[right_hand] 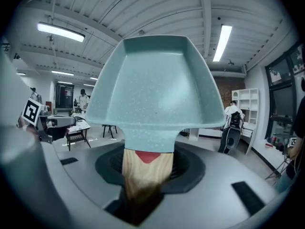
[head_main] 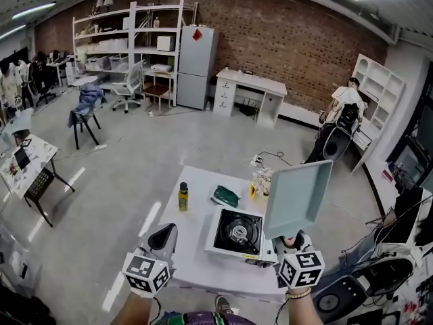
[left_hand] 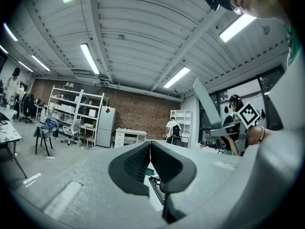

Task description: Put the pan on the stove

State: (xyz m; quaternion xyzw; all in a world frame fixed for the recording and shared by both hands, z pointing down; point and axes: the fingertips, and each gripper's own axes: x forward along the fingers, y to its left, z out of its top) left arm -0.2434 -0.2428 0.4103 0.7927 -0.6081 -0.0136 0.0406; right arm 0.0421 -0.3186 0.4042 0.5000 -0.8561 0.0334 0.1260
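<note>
Your white bench [head_main: 194, 254] carries a portable gas stove [head_main: 237, 234] near its front right corner. The square teal pan [head_main: 298, 196] is off the stove, raised in the air just to the stove's right with its face tilted nearly upright. Your right tool [right_hand: 143, 173] is clamped on its wooden handle [right_hand: 142, 163], while your left tool [left_hand: 150, 159] hovers at the bench's front left edge with its jaws pressed together on nothing. Behind the stove a green cloth [head_main: 225, 196] lies on the bench, and a small yellow bottle [head_main: 183, 197] stands upright to its left.
</note>
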